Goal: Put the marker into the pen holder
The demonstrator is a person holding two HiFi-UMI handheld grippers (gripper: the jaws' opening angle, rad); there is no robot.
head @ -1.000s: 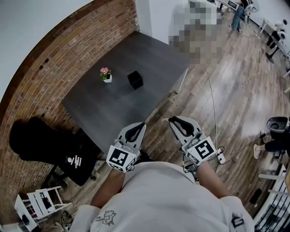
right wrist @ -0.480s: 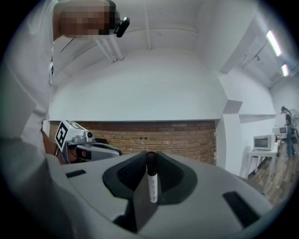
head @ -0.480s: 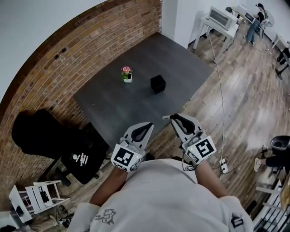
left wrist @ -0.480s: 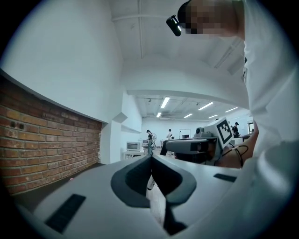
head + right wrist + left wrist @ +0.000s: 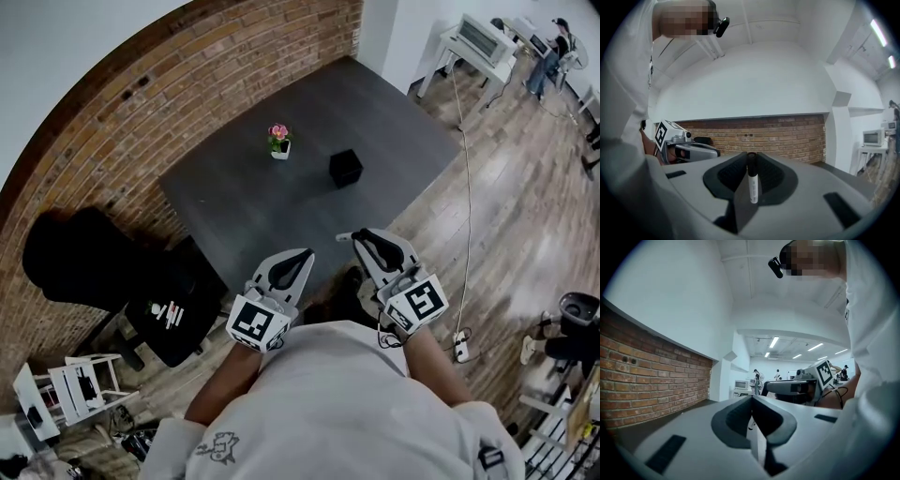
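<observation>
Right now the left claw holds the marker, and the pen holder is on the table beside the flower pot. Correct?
No: the right claw holds the marker, as the right gripper view shows. The pen holder and flower pot stand as said.

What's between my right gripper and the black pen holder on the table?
Only bare dark tabletop, seen in the head view, lies between the right gripper and the pen holder; the small flower pot stands off to the side.
</observation>
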